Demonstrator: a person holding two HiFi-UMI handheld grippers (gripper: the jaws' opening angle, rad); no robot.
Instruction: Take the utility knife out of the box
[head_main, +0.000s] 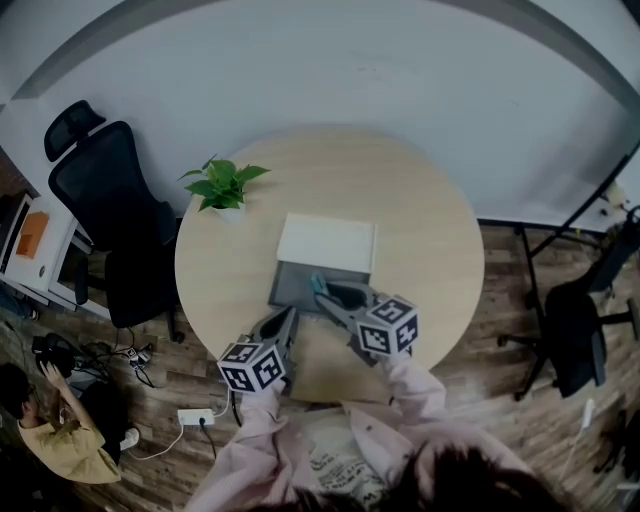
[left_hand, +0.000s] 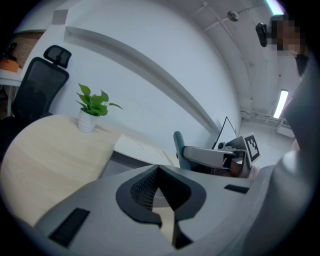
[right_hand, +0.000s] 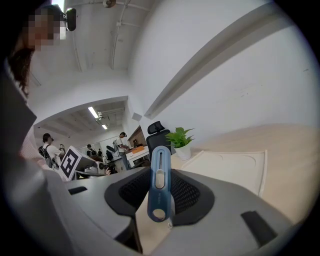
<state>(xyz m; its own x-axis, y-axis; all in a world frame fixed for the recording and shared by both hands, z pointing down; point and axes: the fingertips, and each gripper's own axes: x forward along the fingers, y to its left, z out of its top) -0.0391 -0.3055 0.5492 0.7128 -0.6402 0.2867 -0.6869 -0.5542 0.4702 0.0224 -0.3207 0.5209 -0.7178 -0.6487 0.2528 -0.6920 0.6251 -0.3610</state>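
My right hand-held gripper (right_hand: 160, 167) is clamped on the knife (right_hand: 159, 197), whose long axis sticks out past the jaw tips, above the open box (head_main: 292, 288) on the counter (head_main: 425, 225). I judge it only needs carrying clear. My left hand-held gripper (left_hand: 159, 169) is closed on nothing at the box's near edge.

- I see the utility knife (right_hand: 159, 184) as a slim blue handle with a long slot, a pale slider set in that slot, and a round hole at its near end.
- It is pinched between the pads of the right claw (right_hand: 161, 192), with its length running out along the jaws and tilted slightly.
- From the head view, the utility knife (head_main: 319, 286) shows over the near right part of the box (head_main: 296, 284).
- The box is a shallow grey tray, open, sitting on the round tabletop (head_main: 420, 215).
- Its white lid (head_main: 327, 242) lies flat, touching the far edge.
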